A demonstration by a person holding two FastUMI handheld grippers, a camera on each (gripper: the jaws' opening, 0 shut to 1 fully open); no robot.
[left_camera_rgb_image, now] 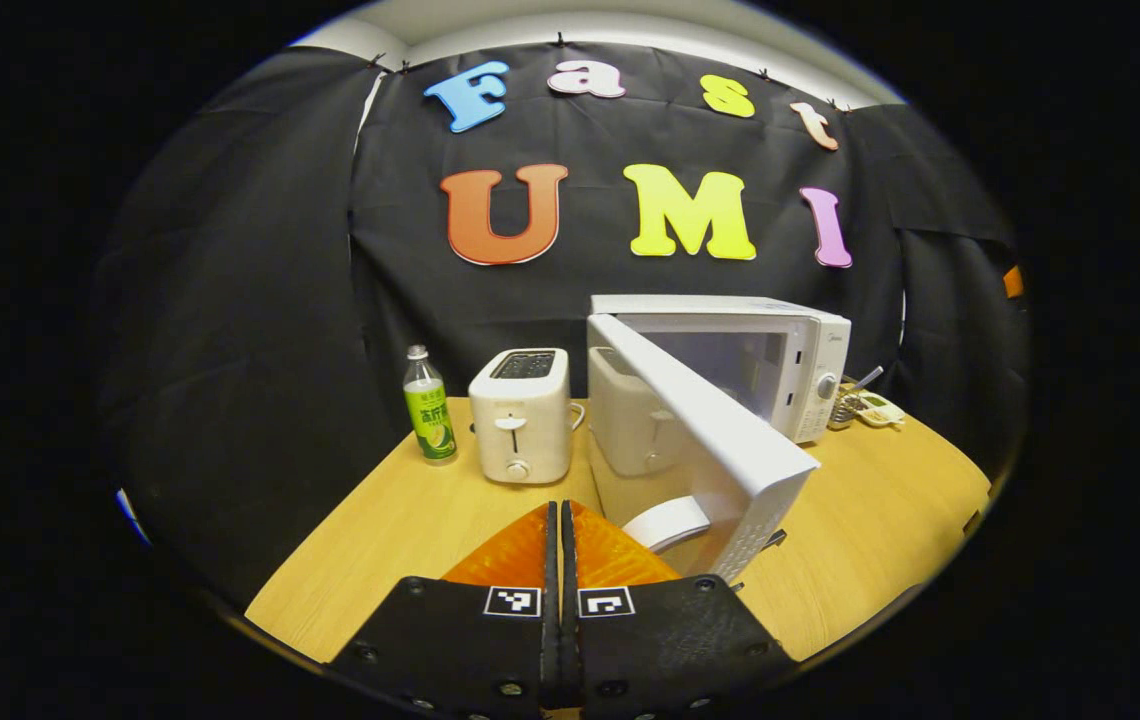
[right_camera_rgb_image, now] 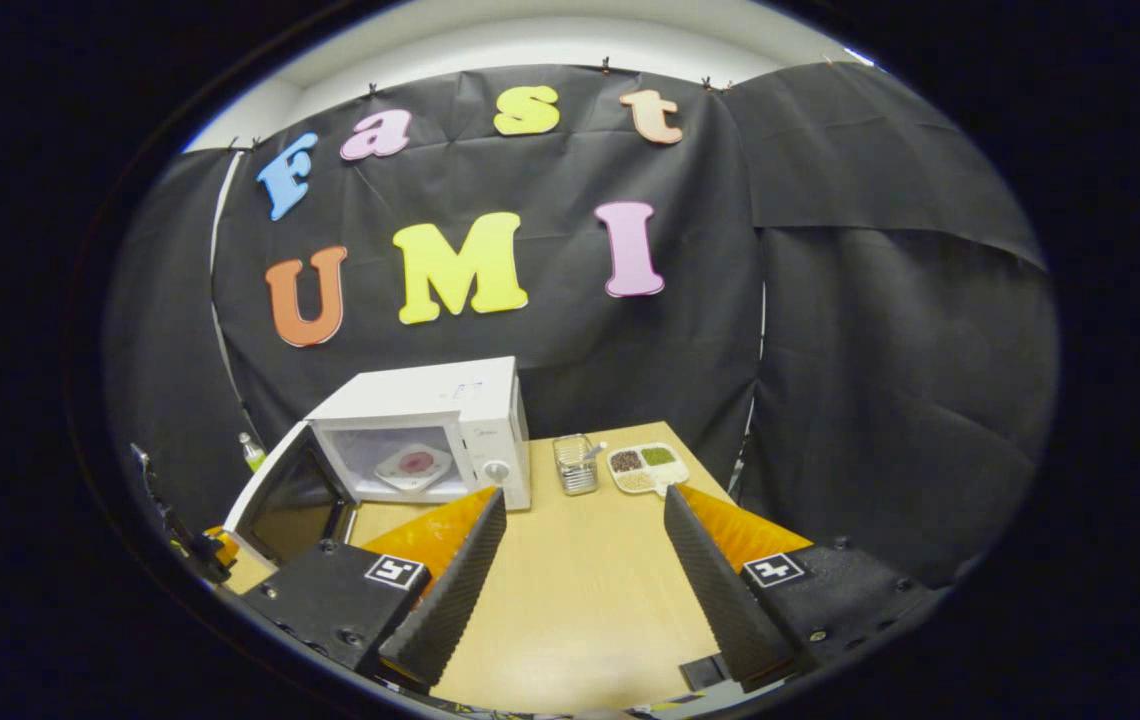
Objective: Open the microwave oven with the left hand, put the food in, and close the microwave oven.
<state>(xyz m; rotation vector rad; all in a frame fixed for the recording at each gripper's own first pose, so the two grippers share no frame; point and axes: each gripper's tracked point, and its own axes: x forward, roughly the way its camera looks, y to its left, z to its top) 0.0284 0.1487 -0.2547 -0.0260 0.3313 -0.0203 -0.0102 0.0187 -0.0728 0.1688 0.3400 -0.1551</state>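
Observation:
The white microwave point(left_camera_rgb_image: 810, 350) stands at the back of the wooden table with its door point(left_camera_rgb_image: 720, 440) swung wide open toward me. My left gripper point(left_camera_rgb_image: 560, 515) is shut with nothing between its fingers, just left of the door's free edge and its white handle point(left_camera_rgb_image: 665, 522). In the right gripper view, a white plate with pinkish food point(right_camera_rgb_image: 415, 465) lies inside the microwave point(right_camera_rgb_image: 475, 405) cavity, and the door point(right_camera_rgb_image: 290, 500) hangs open to the left. My right gripper point(right_camera_rgb_image: 585, 495) is open and holds nothing, above the table in front of the microwave.
A white toaster point(left_camera_rgb_image: 520, 415) and a green-labelled bottle point(left_camera_rgb_image: 428, 405) stand left of the microwave. Right of it are a small glass container point(right_camera_rgb_image: 577, 465) and a divided tray of grains point(right_camera_rgb_image: 645, 465). The left gripper point(right_camera_rgb_image: 200, 545) shows beyond the door.

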